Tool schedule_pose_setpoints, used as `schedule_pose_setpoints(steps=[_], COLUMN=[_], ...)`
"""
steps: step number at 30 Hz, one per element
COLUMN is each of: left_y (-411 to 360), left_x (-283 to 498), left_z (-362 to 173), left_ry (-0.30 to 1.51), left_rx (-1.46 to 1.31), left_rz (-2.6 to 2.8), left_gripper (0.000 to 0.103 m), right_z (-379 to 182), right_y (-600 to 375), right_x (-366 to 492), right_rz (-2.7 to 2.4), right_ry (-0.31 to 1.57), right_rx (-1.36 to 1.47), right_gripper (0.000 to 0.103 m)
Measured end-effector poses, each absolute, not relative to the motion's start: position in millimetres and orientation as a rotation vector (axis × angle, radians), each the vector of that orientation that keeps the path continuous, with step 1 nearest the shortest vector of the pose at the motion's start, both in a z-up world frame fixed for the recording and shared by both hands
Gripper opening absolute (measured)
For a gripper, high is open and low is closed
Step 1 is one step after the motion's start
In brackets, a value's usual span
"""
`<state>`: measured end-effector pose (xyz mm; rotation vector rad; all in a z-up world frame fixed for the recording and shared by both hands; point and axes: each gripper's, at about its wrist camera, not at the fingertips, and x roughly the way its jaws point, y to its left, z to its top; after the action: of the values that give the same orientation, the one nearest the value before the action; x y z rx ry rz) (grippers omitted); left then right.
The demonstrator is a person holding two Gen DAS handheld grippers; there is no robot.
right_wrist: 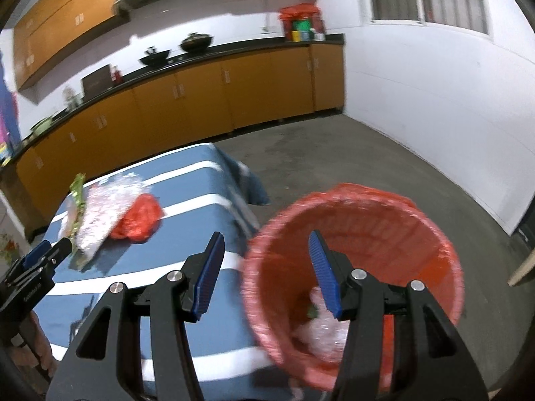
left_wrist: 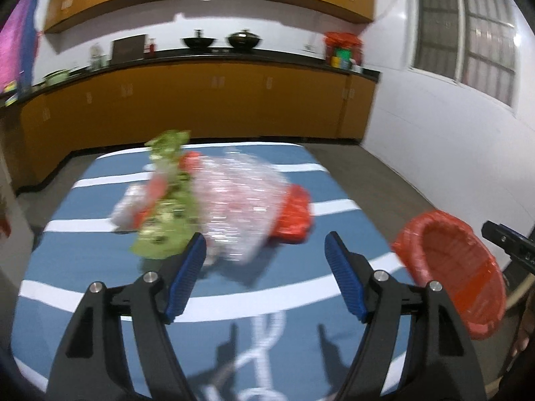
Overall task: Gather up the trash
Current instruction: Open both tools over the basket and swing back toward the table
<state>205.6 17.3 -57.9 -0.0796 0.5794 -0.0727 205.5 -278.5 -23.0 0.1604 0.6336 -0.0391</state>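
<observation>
A pile of trash lies on the blue striped table (left_wrist: pixel 100 287): a green wrapper (left_wrist: pixel 167 220), clear bubble wrap (left_wrist: pixel 240 200) and a red plastic bag (left_wrist: pixel 294 214). My left gripper (left_wrist: pixel 265 247) is open and empty just in front of the pile. A red-lined trash bin (right_wrist: pixel 361 254) stands beside the table's right edge, with clear plastic scraps (right_wrist: pixel 321 330) at its bottom. My right gripper (right_wrist: pixel 265 245) is open and empty above the bin's near rim. The bin also shows in the left wrist view (left_wrist: pixel 454 267). The pile also shows in the right wrist view (right_wrist: pixel 110 217).
Orange kitchen cabinets (left_wrist: pixel 200 100) with a black countertop run along the far wall, holding woks (left_wrist: pixel 199 41) and a red bag (left_wrist: pixel 342 46). A white wall with a window (left_wrist: pixel 468 30) is on the right. Grey concrete floor (right_wrist: pixel 334 160) surrounds the table.
</observation>
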Motion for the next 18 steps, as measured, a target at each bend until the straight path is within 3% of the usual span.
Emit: schedule_pose_setpoints(steps=[18], left_y=[176], left_x=[192], left_z=[-62], left_ry=[0.546], left_rx=[-0.221], left_rz=[0.231], left_gripper=[0.072], right_z=[-30], right_y=[-98], right_x=[299], right_rz=[0.303], right_ry=[0.693], right_rx=[0.055], right_gripper=[0.054])
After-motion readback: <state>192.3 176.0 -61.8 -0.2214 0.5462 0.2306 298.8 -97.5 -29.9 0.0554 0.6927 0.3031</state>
